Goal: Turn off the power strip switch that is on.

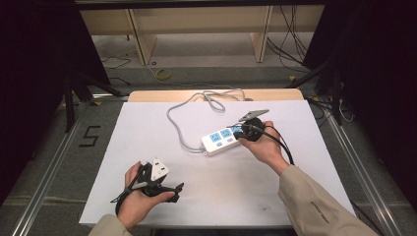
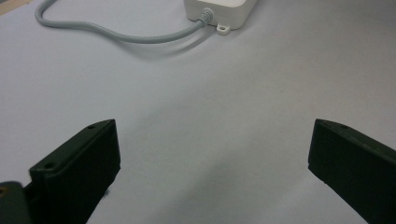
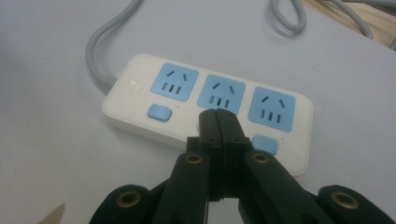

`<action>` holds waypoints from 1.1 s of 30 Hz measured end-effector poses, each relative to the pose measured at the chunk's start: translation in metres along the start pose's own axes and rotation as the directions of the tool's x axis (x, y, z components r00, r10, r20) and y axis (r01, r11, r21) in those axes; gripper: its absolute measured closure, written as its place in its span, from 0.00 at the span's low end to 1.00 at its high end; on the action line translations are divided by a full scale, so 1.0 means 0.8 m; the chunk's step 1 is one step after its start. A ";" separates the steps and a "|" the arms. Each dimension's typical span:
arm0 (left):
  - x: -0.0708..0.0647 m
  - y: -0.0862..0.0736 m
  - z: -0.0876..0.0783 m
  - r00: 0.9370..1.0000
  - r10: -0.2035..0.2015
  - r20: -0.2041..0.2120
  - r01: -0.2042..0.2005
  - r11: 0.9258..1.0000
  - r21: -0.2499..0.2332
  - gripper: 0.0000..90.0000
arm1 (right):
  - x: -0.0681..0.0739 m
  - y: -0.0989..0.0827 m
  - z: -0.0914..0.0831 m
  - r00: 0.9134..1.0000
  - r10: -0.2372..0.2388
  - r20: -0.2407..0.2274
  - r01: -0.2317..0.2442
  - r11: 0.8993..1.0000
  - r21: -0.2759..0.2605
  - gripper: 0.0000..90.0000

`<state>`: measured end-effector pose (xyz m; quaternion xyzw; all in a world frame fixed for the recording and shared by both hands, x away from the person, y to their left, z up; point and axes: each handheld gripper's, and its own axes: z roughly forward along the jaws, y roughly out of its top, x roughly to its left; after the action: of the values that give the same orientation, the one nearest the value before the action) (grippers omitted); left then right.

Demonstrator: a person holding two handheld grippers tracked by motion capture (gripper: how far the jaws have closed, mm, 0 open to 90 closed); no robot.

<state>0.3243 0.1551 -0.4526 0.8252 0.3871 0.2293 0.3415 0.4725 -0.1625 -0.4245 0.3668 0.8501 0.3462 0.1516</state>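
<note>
white power strip (image 3: 140, 109), three blue sockets; right gripper (image 3: 218, 122) fingers closed, empty; left gripper (image 2: 210, 154) fingers wide apart, empty

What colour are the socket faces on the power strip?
Light blue, set in the white power strip; clearest in the right gripper view.

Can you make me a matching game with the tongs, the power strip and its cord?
Things:
1. left tongs
2. right tongs
3. power strip
4. cord

States:
A. white with blue sockets
B. grey, curving across the table
C. wide open, nothing between them
D. shut, tips over the middle button spot

Pairs: 1-C, 2-D, 3-A, 4-B
</note>
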 end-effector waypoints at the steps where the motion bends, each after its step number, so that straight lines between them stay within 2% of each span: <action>1: 0.000 0.000 0.000 1.000 0.000 0.001 0.000 1.000 0.000 0.02 | 0.000 0.000 0.001 1.000 0.004 0.000 -0.004 1.000 -0.001 1.00; 33: -0.001 0.000 0.000 1.000 0.001 0.000 -0.001 1.000 -0.002 0.02 | 0.001 0.016 0.021 1.000 0.013 0.003 -0.013 0.999 0.044 1.00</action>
<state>0.3240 0.1546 -0.4523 0.8251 0.3862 0.2299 0.3423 0.4872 -0.1481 -0.4277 0.3761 0.8549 0.3277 0.1425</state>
